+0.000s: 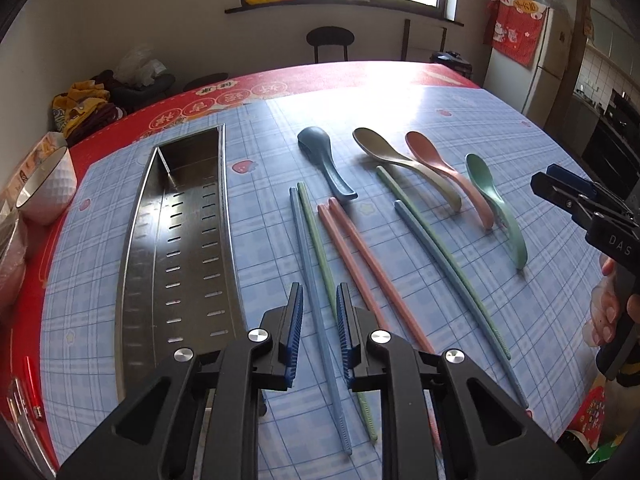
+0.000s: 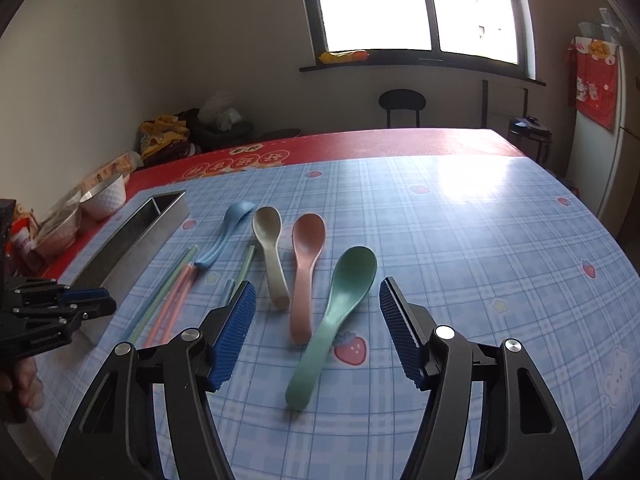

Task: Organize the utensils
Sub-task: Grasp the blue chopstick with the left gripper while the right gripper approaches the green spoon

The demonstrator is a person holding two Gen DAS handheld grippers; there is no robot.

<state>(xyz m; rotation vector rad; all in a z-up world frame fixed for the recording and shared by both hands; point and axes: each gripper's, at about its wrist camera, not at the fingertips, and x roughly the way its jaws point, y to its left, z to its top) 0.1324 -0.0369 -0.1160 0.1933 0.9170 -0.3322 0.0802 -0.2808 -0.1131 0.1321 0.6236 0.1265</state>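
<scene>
On the plaid surface (image 1: 500,184), our left gripper (image 1: 319,312), fingers narrowly apart, straddles the blue chopstick (image 1: 310,280); the right gripper (image 2: 318,320), fingers spread, frames the green spoon (image 2: 340,304). Both look light, stiff, slippery; grip mid-handle.

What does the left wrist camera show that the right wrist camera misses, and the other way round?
Only the left wrist view looks into the long steel tray, showing its slotted floor and divider, and shows the blue chopstick between the left gripper's narrowly parted pads. Only the right wrist view shows the right gripper open over the green spoon's handle. Both show the pink spoon and the blue checked tablecloth.
</scene>
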